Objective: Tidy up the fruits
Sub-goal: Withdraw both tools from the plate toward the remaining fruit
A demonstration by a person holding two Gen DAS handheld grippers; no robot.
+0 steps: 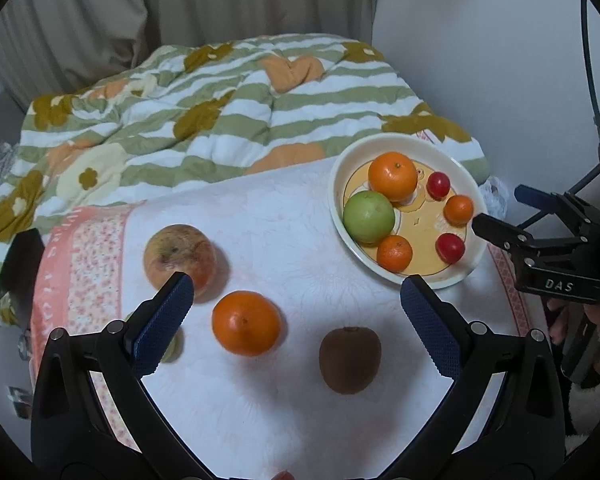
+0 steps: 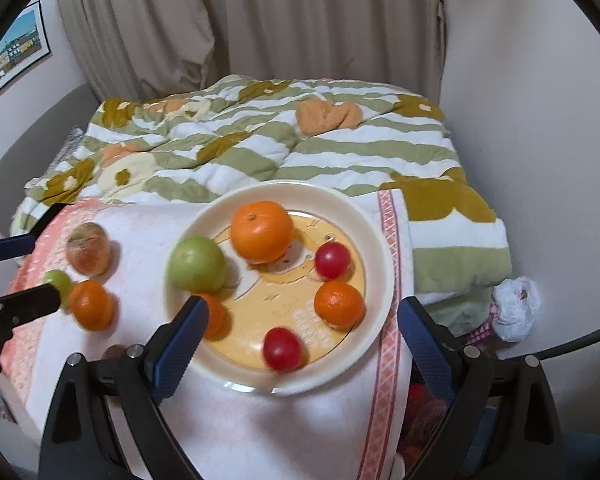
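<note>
Both claws are released and grasp nothing: the right claw (image 2: 300,320) hangs over the plate (image 2: 374,240) holding six fruits at the table's right, the left claw (image 1: 296,312) over an orange (image 1: 246,323), kiwi (image 1: 350,360) and apple (image 1: 179,255) lying left.

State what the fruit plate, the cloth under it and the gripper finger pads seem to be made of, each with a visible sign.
Plate: probably glazed ceramic or melamine; smooth cream rim, printed yellow centre.
Cloth: woven or quilted cotton, matte; faint stitched pattern and a pink floral border.
Finger pads: likely rubber or textured plastic, blue; fine ribbed grid on black rigid arms.
</note>
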